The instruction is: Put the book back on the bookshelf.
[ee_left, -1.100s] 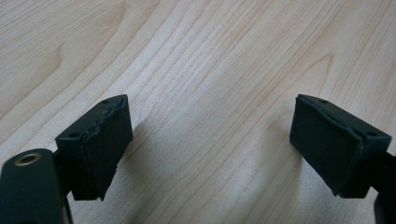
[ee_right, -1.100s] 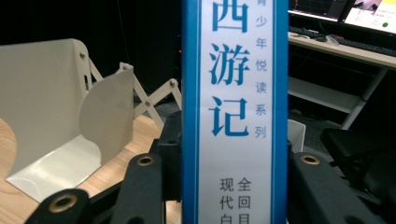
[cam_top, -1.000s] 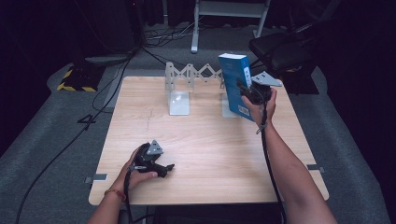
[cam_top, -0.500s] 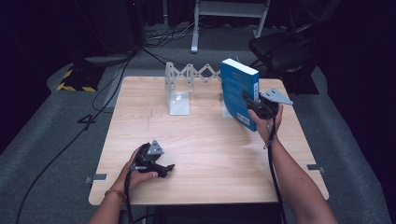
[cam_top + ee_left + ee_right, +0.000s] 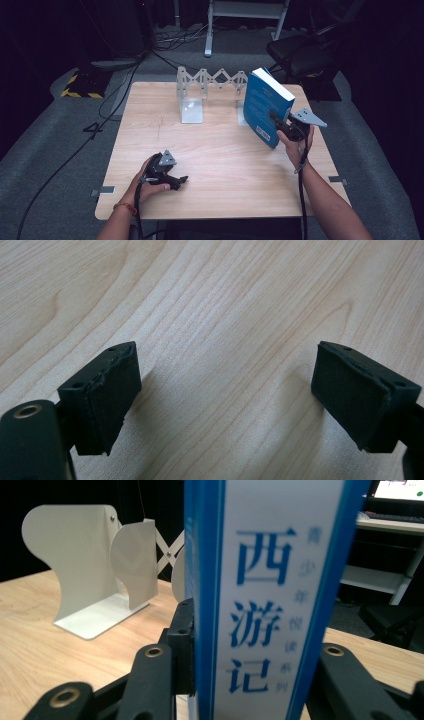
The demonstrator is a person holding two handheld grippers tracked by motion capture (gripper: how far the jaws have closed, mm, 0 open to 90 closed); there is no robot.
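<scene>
Book: blue paperback [image 5: 266,106] tilted above the table's [image 5: 220,165] two o'clock area, its lower edge cut off in the right gripper view.
Right gripper [image 5: 281,123]: clamped on its spine.
Left gripper [image 5: 181,181]: jaws wide, at seven o'clock.
Bookend rack [image 5: 192,95]: partly hidden behind book.

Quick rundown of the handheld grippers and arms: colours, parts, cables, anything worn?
Both are black two-jaw units. The left gripper has flat black rubber-like pads with ragged edges and brass-coloured pivot bushings. Each carries a grey three-cornered plate on top and trails a black cable along the forearm. The right gripper has the same brass bushings. Forearms are bare; a yellow-and-red bracelet sits on the left wrist.
</scene>
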